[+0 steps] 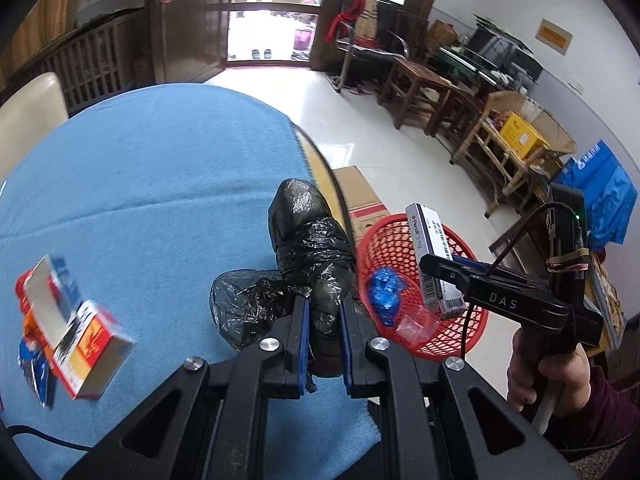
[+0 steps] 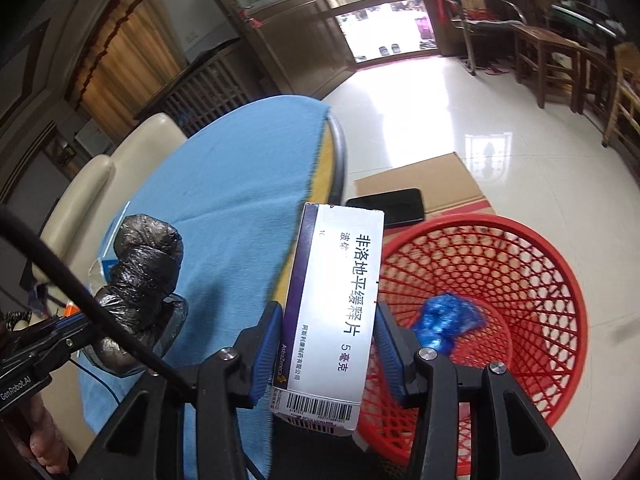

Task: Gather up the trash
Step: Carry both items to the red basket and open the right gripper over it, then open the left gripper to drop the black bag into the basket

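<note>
From the left wrist camera, the left gripper (image 1: 324,336) is clamped tight on a wad of black plastic bag (image 1: 308,248), which juts forward over the edge of the blue-covered worktop (image 1: 160,184). To its right the red mesh basket (image 1: 472,328) stands on the floor just beside the worktop, already holding a crumpled blue wrapper (image 1: 384,292) and a scrap of clear plastic (image 1: 416,326). The right gripper (image 1: 440,274), in the person's hand (image 1: 548,372), carries a white medicine box (image 1: 434,256) above the basket's near side. More cartons (image 1: 76,328) and wrappers lie on the worktop at the left.

From the right wrist camera, the right gripper (image 2: 328,348) is partly closed, its blue pads pressing both long sides of the medicine box (image 2: 336,312). The box hangs over the worktop edge and the basket's rim (image 2: 576,320). A black phone (image 2: 388,208) lies on flattened cardboard (image 2: 440,180) beyond.

The step in hand looks like carrying both pieces to the basket. Next, each should be brought squarely over the opening before its jaws let go; the box first, being nearer.
</note>
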Action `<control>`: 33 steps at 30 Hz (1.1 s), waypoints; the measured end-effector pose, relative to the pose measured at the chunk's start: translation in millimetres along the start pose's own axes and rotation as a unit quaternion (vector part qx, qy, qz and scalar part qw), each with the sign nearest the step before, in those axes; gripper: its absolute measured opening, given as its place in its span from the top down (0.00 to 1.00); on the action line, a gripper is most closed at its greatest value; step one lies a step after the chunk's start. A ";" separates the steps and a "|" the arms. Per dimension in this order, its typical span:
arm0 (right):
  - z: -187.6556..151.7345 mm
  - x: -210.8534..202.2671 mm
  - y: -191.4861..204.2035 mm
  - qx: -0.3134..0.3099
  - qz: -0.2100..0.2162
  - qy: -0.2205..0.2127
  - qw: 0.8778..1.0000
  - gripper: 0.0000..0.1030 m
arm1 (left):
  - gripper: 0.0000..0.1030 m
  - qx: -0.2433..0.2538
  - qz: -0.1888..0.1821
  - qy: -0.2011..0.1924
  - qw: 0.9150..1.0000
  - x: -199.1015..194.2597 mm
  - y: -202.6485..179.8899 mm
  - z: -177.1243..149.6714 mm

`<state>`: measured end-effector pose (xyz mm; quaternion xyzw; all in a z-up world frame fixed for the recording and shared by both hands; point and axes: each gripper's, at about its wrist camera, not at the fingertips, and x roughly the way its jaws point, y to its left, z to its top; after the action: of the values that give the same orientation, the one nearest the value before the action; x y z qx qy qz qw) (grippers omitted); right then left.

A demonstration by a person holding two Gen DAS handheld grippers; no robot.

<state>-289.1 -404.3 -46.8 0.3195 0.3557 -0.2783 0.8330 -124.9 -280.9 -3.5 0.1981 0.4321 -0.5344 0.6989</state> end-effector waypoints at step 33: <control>-14.1 -36.7 -89.2 0.119 -0.023 -0.019 0.992 0.39 | 0.54 0.010 -0.033 0.019 0.999 14.1 -24.6 8.7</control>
<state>-378.4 -442.5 -56.0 0.4025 0.3112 -0.3436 0.7893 -143.3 -304.1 -5.7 0.2009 0.4458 -0.5579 0.6705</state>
